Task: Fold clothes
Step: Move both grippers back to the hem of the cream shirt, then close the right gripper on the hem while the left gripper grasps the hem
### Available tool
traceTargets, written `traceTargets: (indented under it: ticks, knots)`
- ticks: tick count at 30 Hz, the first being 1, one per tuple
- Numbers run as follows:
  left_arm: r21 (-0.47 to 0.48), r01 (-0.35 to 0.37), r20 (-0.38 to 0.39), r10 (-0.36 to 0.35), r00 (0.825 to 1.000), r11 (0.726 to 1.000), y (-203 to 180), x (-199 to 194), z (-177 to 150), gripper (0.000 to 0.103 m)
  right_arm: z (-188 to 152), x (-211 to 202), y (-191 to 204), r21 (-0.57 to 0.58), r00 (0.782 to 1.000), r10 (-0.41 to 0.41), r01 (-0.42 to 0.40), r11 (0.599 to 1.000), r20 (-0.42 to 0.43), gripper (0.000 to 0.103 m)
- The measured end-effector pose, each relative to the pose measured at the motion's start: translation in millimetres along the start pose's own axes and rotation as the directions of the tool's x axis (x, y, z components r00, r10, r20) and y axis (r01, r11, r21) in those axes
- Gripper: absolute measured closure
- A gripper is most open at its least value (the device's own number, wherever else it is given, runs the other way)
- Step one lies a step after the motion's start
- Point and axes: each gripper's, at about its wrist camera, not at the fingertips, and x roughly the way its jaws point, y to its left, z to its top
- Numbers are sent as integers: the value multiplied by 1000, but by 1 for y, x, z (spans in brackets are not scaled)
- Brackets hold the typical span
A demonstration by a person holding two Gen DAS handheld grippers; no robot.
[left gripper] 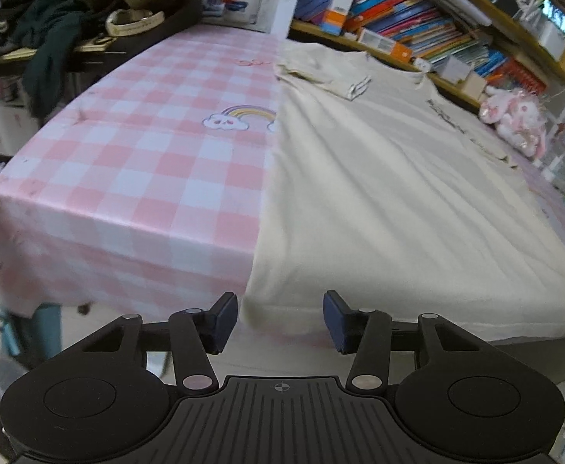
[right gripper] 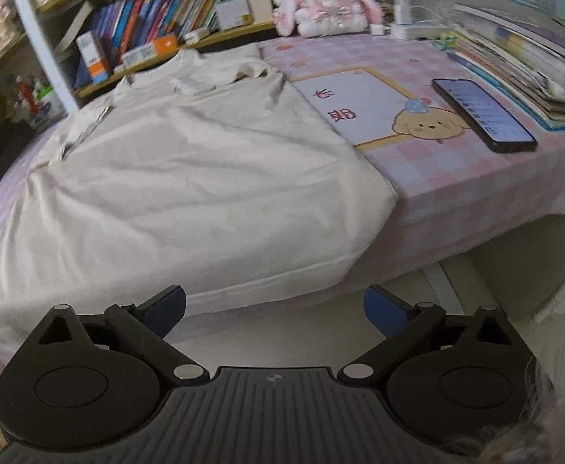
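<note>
A cream T-shirt lies flat on the pink checked desk, collar toward twelve o'clock, hem over the near edge. Left tool and right tool hang at six o'clock — both spread apart, gripping nothing. A phone rests at two o'clock.

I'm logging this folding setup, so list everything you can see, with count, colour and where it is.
T-shirt: one, cream, spread flat on the table, hem at the near edge.
Tablecloth: one, pink and white check, covering the table.
Phone: one, black, screen lit, on the cloth right of the shirt.
Plush bunny: one, pink and white, far edge of the table.
Books: many, mixed colours, on shelves behind the table.
Dark clothes: a pile, green and black, on the surface at far left.
Left gripper: open, at the shirt's hem.
Right gripper: open, near the hem.
</note>
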Motion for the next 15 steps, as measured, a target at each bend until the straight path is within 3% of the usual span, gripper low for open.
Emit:
traceTargets:
  ticks: [4,7,11,14,15]
  knots:
    - [15,23,1,-23,1000,1000,11,9,7,56,8,9,-17,-61,999,29,-31,998,-36,4]
    - [27,45,-13,-45,999,999,16,16,8,56,19,15,-32,-94,999,4,-8,996,-41,7]
    - [2,84,-34,-83,996,997,22,22,7,56,34,29,-56,-70,998,-22,19,997,-51,21]
    - [-30,100,-46,-101,994,995,25,24,4,72,44,43,-72,-27,997,5,-8,1000,-82,34]
    - [-33,95,-46,-97,994,995,24,24,4,84,47,47,-76,-15,996,18,-19,1000,-85,35]
